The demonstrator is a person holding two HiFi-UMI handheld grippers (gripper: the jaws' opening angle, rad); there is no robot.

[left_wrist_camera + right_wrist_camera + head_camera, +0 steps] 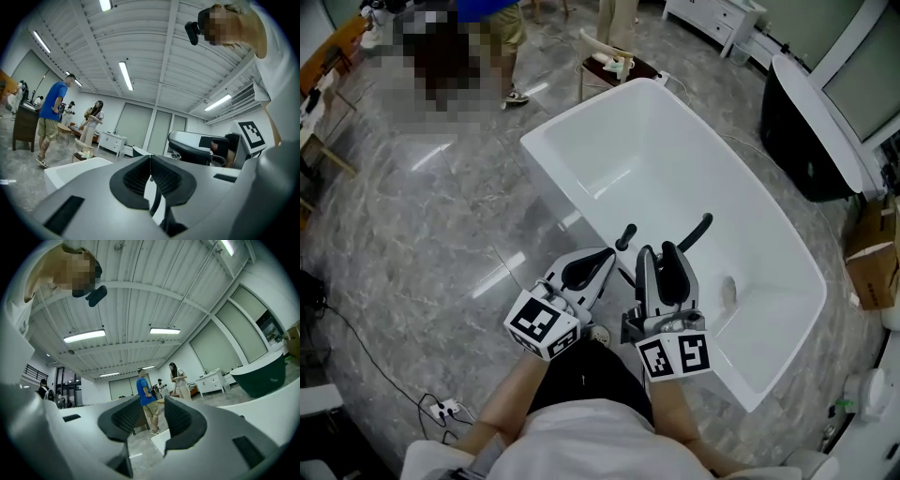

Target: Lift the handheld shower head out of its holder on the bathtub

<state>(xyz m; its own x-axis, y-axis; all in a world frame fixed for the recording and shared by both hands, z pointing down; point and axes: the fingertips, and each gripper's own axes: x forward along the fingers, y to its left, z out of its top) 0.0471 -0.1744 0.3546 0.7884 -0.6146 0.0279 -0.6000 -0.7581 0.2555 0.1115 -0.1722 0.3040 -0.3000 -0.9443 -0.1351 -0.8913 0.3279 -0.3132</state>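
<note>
Left gripper view shows left tool (150,159) closed; right gripper view shows right tool (153,403) parted, empty.

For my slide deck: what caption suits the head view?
Left gripper shut, right gripper open and empty, above the near rim of the white bathtub.

Readable text: none in any of your three views.
Left gripper (150,177), white plastic cube (542,325): black-and-white square code patterns only; no letters or digits.
Right gripper (154,420), white plastic cube (675,356): code patterns only, likewise.
</note>
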